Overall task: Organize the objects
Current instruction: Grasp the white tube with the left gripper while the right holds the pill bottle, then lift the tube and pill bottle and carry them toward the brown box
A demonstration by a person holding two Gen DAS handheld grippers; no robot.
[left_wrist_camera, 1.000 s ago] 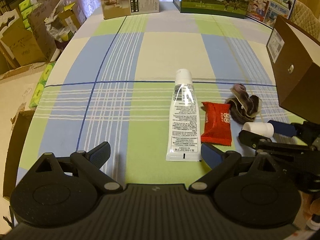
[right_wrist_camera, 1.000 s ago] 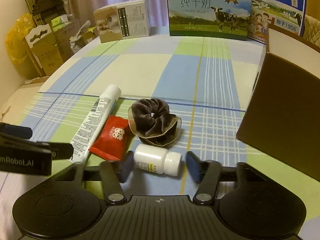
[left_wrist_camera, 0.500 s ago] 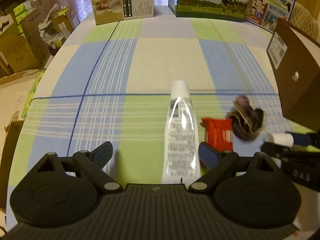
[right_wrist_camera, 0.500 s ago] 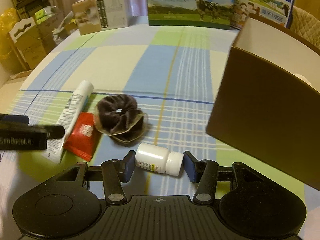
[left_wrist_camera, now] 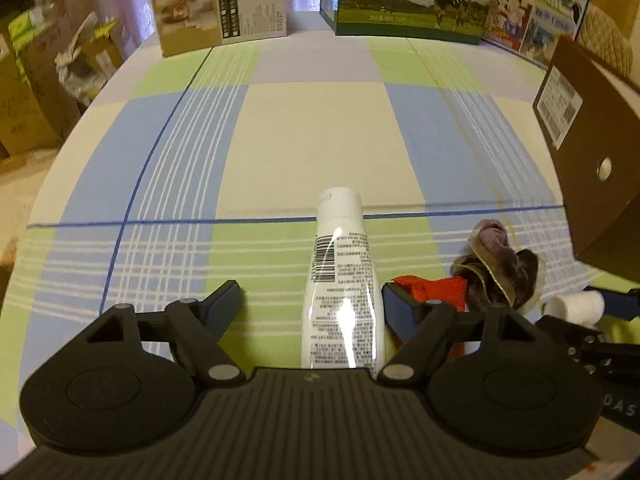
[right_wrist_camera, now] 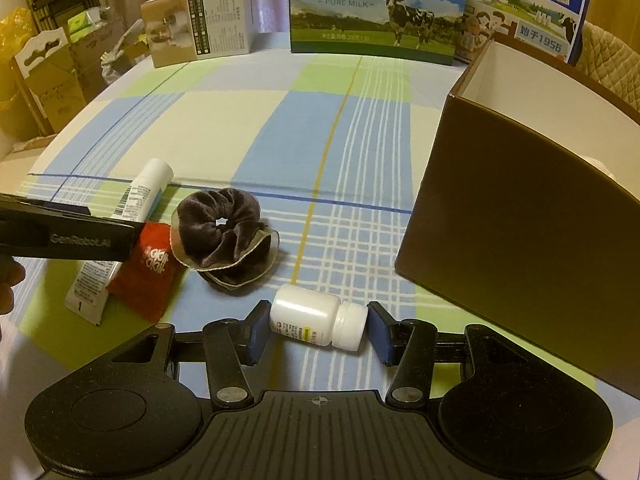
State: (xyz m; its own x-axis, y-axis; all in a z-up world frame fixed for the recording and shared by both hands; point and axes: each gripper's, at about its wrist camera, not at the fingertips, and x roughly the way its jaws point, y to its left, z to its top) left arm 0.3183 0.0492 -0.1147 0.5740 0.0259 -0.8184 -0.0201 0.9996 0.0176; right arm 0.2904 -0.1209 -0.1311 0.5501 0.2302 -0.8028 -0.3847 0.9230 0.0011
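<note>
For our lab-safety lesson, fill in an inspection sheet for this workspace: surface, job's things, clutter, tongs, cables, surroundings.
Surface: checked tablecloth, flat.
Job's things: white tube, red packet, dark scrunchie, white bottle lying down; brown box open.
Clutter: milk cartons and a printed carton at the far edge.
Tongs: left tongs open around the tube; right tongs open around the bottle.
Cables: nothing seen.
Surroundings: cardboard boxes beside the table.

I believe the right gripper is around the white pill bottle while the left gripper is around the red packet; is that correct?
Not quite. In the left wrist view the left gripper is around the white tube; the red packet lies outside its right finger. The right gripper is indeed around the pill bottle.
</note>
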